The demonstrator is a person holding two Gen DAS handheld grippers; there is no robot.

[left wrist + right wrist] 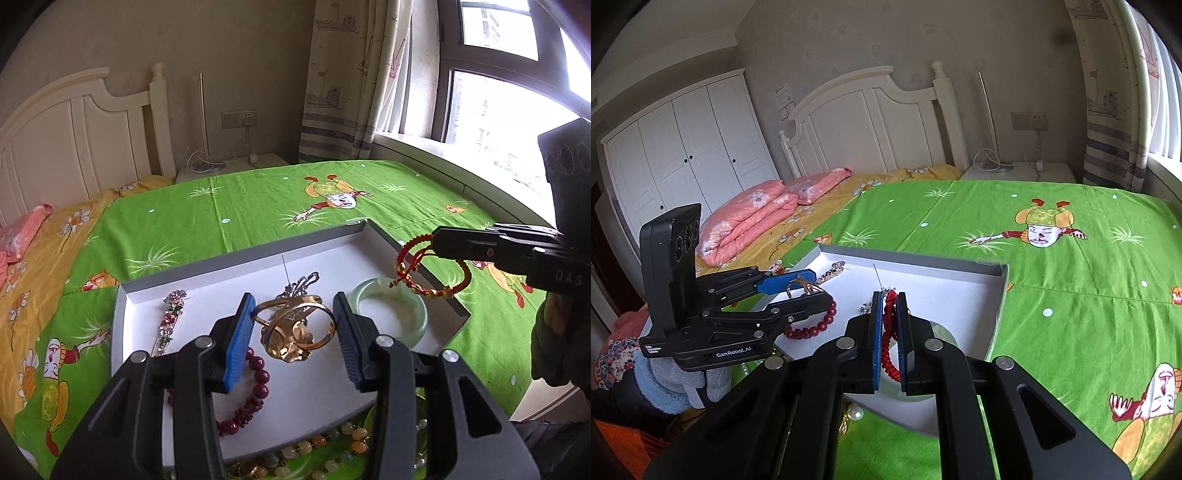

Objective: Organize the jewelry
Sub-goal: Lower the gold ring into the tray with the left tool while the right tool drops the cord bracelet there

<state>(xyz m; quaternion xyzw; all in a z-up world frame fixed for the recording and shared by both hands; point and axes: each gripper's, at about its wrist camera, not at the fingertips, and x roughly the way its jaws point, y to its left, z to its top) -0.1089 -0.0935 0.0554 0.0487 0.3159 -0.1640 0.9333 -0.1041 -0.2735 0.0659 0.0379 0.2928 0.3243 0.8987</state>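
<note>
A white tray (236, 266) sits on a green bedsheet (258, 199) as two hand-held grippers sort jewelry into it. The left gripper (295, 325) clasps a gold bangle (295, 319) between its blue pads, over the middle of the tray and above a gold brooch (291, 343). The right gripper (889, 332) is clenched on a red cord bracelet (888, 339), which dangles over the tray's right edge, just above a pale green bangle (391, 314) lying inside the tray. A dark red bead bracelet (251, 387) lies at the tray's near side, a flowered hairpin (171, 321) at its left, and a string of pale beads (325, 450) waits on the sheet just outside the near rim. The step appears to be setting both pieces down: each would best be lowered onto bare white floor of the tray, clear of its neighbours, and released only once resting, since the loose cord could snag on the rim.
</note>
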